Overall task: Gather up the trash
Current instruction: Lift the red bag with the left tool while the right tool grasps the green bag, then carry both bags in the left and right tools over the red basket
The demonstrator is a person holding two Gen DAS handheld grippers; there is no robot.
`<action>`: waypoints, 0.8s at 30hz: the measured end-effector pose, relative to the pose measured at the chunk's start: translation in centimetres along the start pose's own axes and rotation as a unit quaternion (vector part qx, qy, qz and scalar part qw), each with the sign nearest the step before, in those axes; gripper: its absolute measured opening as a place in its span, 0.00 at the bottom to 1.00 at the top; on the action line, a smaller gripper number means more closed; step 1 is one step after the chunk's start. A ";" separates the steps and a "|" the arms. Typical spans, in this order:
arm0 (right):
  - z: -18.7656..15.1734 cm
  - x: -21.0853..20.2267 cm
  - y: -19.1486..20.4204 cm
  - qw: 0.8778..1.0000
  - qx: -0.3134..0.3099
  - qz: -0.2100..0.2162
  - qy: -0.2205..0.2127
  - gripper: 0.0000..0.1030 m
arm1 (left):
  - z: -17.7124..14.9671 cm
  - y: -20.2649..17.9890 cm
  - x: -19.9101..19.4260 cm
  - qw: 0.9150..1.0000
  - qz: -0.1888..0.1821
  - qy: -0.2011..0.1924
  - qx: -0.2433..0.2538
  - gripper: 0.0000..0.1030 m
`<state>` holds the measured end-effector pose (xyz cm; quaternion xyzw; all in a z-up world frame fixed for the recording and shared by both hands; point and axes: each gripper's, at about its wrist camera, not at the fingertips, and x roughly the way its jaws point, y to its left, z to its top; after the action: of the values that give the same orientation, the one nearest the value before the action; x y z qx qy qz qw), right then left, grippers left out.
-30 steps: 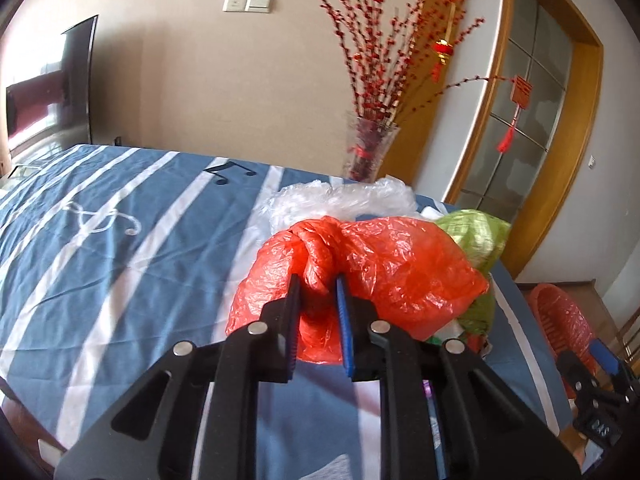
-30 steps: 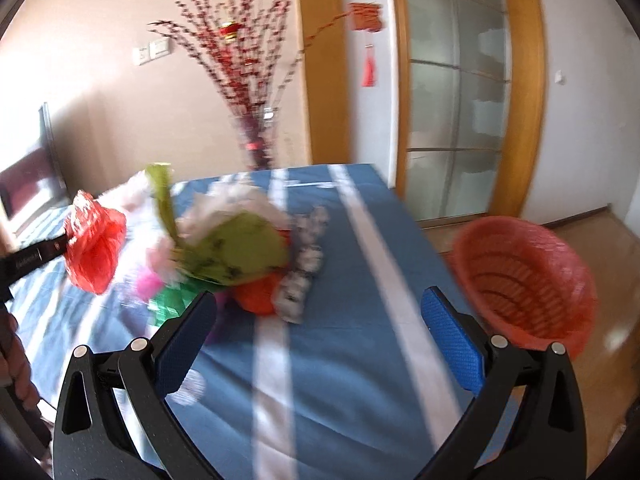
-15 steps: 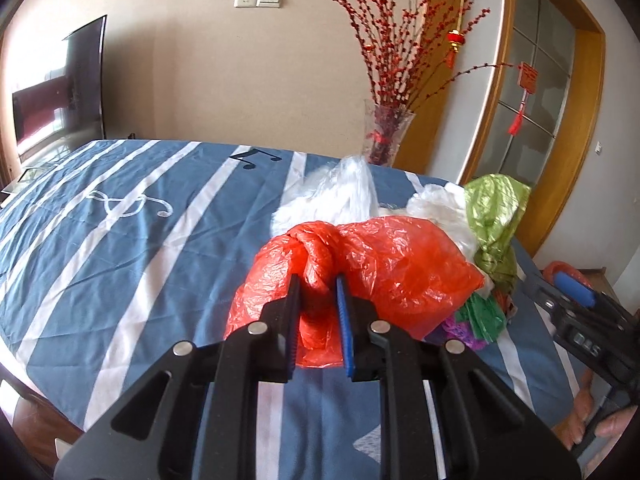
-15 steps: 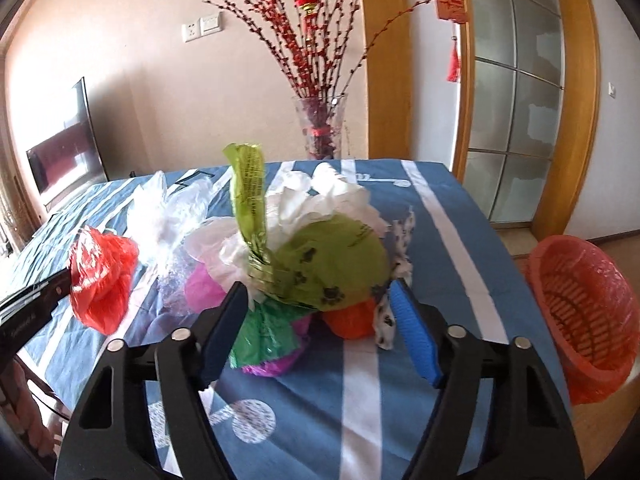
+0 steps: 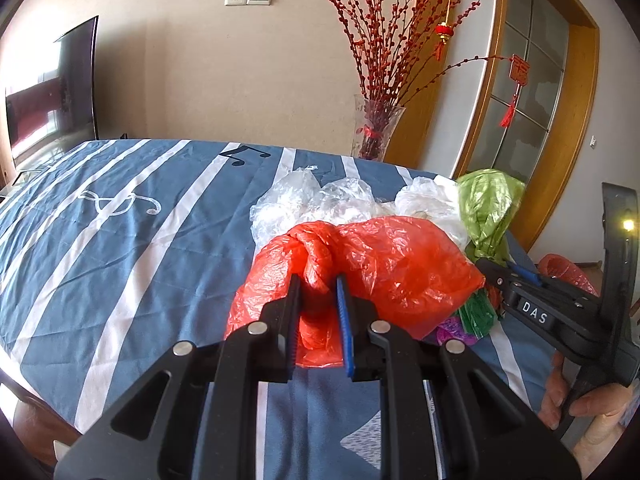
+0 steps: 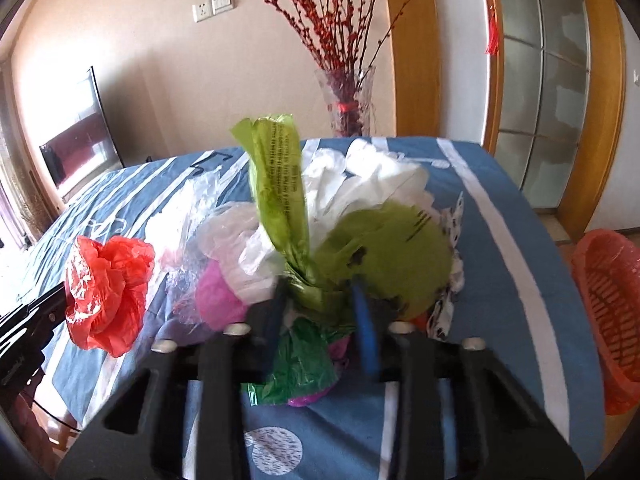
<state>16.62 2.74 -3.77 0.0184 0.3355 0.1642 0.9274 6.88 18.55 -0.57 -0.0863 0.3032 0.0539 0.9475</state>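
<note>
We are gripping a red plastic bag (image 5: 384, 264) in our left gripper (image 5: 318, 316), the jaws clenched on its twisted neck, and we are holding it lifted just above the blue striped tablecloth (image 5: 120, 240). In the right wrist view the same bag is hanging at the left, apart from the main heap. Our right gripper (image 6: 320, 312) is reaching into that heap of trash; its jaws have just been closing, and they are now pinching the knotted neck of a light green bag (image 6: 380, 248), whose printed tail is standing upright above the knot. Around the green bag we are seeing white bags (image 6: 360, 184), clear plastic (image 5: 312, 200), a pink wad (image 6: 216, 300) and a dark green wrapper (image 6: 300, 364) lying just under the fingers. A glass vase (image 6: 348, 100) with red branches is standing at the far edge of the table. An orange basket (image 6: 608, 320) is sitting on the floor beyond the table's right edge. A hand (image 5: 588, 412) is holding the right gripper's handle.
</note>
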 end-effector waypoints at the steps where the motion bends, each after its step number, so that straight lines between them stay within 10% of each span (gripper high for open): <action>1: -0.1 -0.1 -0.1 1.000 0.002 0.006 0.002 0.19 | 0.0 -0.1 0.0 1.000 0.000 -0.001 0.001 0.18; 24: -1.0 -8.6 -9.3 0.994 0.083 -0.035 -0.059 0.17 | 0.7 -8.9 0.0 0.995 -0.080 -0.009 0.050 0.18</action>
<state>12.54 -8.85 -0.57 0.0932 0.2935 0.1021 0.9459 8.62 9.98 1.13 -0.0623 0.2890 -0.0368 0.9546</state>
